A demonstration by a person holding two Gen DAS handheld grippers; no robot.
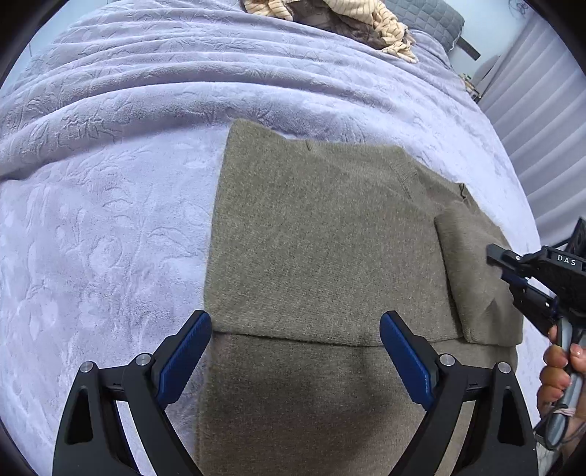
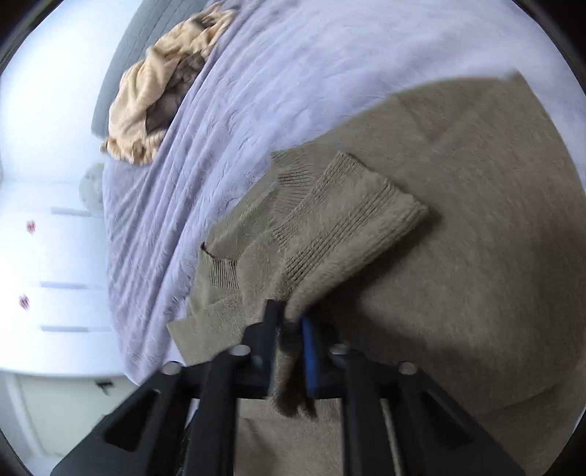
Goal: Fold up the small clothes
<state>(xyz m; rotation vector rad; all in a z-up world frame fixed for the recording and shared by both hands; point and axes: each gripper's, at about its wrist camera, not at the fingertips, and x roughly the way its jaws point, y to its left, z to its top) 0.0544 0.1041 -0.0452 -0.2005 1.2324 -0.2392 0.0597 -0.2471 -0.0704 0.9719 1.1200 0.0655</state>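
An olive-brown knitted sweater point(image 1: 322, 234) lies partly folded on a lilac bedspread point(image 1: 110, 227). My left gripper point(image 1: 295, 340) is open and empty, hovering over the sweater's lower folded edge. My right gripper point(image 1: 512, 274) shows at the right edge of the left wrist view, over the folded sleeve point(image 1: 472, 271). In the right wrist view the right gripper point(image 2: 289, 326) is shut on the sleeve point(image 2: 348, 227), whose ribbed cuff lies across the sweater body point(image 2: 476, 219). The ribbed collar point(image 2: 219, 271) shows to the left.
A heap of striped beige and brown clothes point(image 1: 348, 22) lies at the far end of the bed, also in the right wrist view point(image 2: 157, 91). A grey headboard point(image 1: 425, 18) stands behind it. White drawers point(image 2: 47, 263) stand beside the bed. Curtains point(image 1: 542, 121) hang at right.
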